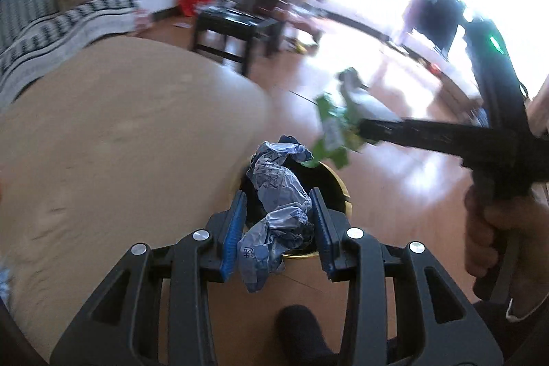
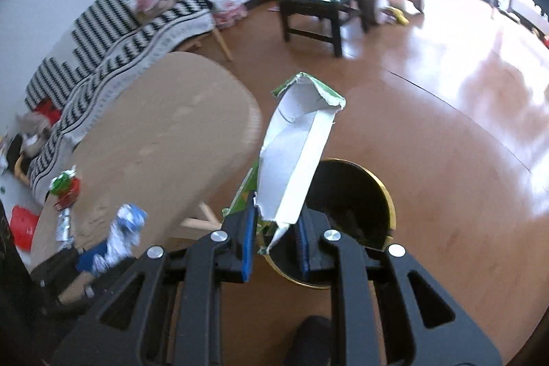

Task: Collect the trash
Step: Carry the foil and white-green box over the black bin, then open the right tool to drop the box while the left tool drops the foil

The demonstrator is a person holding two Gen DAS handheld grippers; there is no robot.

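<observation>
Nearest in the left wrist view, the left tongs [image 1: 279, 225] are partly open around a crumpled blue-and-white wrapper [image 1: 278, 211]; the wrapper sits between the blue pads [image 1: 235, 228], and whether both pads press on it I cannot tell. Just under it is the black bin [image 1: 334, 180] with a gold rim, standing on the wooden floor beside the round tan worktop [image 1: 120, 143]. In the right wrist view, the right tongs [image 2: 274, 228] are closed down on the lower edge of a torn green-and-white carton [image 2: 295, 160], which sticks up and tilts away, its base above the near rim of the bin [image 2: 357, 194].

The step in hand looks like dropping both pieces in. To do it well, I would bring each piece over the middle of the opening before letting go, carton first since it is long and could tip onto the rim. More trash lies farther off on the worktop: a red-and-green wrapper [image 2: 65, 189]
</observation>
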